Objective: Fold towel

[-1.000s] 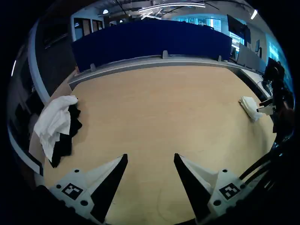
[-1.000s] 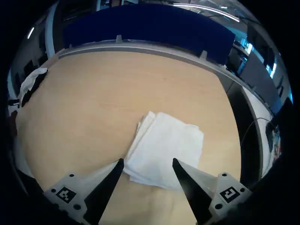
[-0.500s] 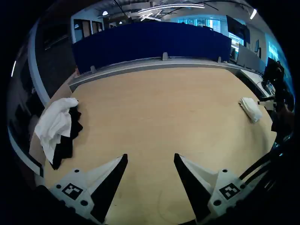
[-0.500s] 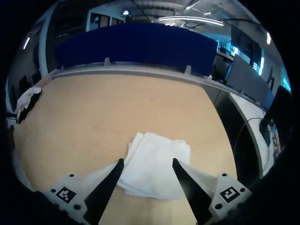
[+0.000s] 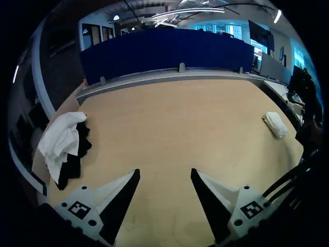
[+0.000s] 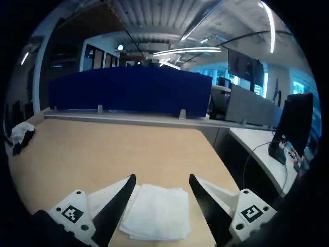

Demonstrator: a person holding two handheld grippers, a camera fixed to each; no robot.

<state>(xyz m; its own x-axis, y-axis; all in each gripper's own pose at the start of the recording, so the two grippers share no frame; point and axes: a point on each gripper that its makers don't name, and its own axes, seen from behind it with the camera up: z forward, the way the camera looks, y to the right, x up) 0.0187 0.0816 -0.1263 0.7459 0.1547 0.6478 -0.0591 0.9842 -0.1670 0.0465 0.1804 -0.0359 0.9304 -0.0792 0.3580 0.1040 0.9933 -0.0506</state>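
The towel is white and folded into a flat, almost square stack, and it lies on the bench low in the right gripper view. It sits in the gap between the two fingers of the right gripper, behind their tips. The left finger covers a bit of the towel's left edge in the picture, and I cannot tell if it touches the cloth. These fingers are spread wide and hold nothing.

In the left gripper view the same towel is far off at the right, close to the right edge of the bench. The left gripper hangs over bare wood, its fingers also wide apart and with nothing between them.

The bench's right edge runs near the towel; past it stands a monitor. To the left and ahead the wood is free up to the blue partition. A pile of white and black cloth lies at the far left edge.

Compared with half a second ago, the right gripper view has tipped upward: more ceiling shows, and the towel sits lower and looks flatter. The left gripper view is almost the same
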